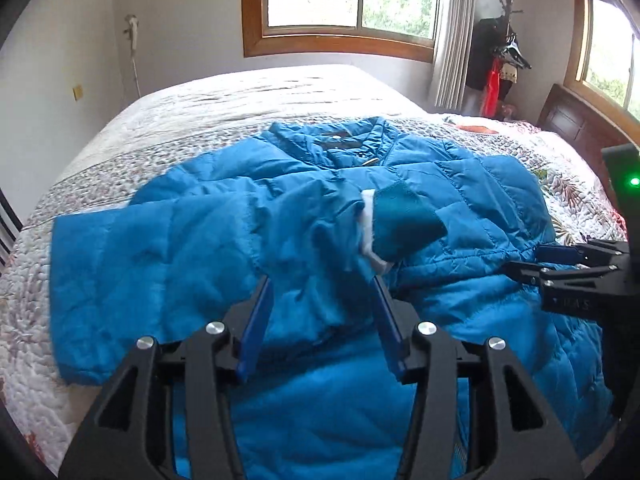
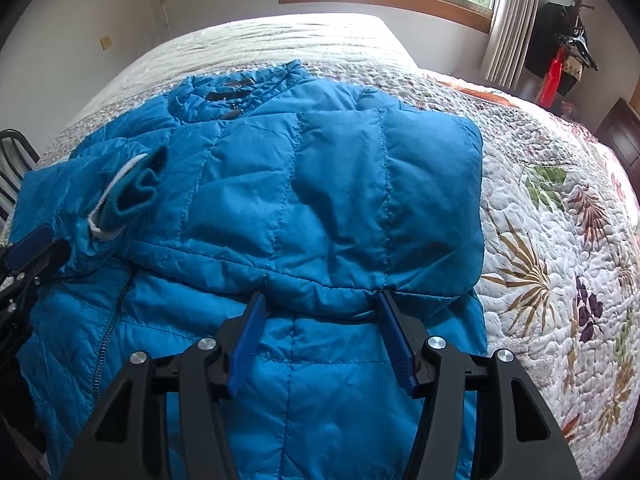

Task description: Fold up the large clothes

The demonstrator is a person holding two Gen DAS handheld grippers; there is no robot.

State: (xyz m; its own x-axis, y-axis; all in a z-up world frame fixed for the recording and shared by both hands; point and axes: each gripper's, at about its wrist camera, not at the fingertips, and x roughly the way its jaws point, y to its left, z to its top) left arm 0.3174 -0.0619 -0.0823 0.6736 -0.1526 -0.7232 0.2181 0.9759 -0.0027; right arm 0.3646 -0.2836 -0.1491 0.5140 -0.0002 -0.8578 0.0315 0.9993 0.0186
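A blue quilted puffer jacket (image 1: 168,248) lies spread on the bed, collar toward the far side; it also shows in the right wrist view (image 2: 320,184). One sleeve is folded across the chest, its teal knit cuff (image 1: 404,216) with white lining in the middle; the cuff also shows at the left of the right wrist view (image 2: 136,192). My left gripper (image 1: 322,280) is open, hovering just above the folded sleeve, empty. My right gripper (image 2: 322,298) is open and empty, at the lower edge of the other sleeve, folded across the jacket; it also shows at the right of the left wrist view (image 1: 536,260).
The bed has a floral quilt (image 2: 560,240) and a white cover (image 1: 248,92) at the far side. A coat rack (image 1: 504,52) with clothes stands in the right corner by a wooden headboard (image 1: 568,120). A dark chair (image 2: 12,152) stands at the bed's left edge.
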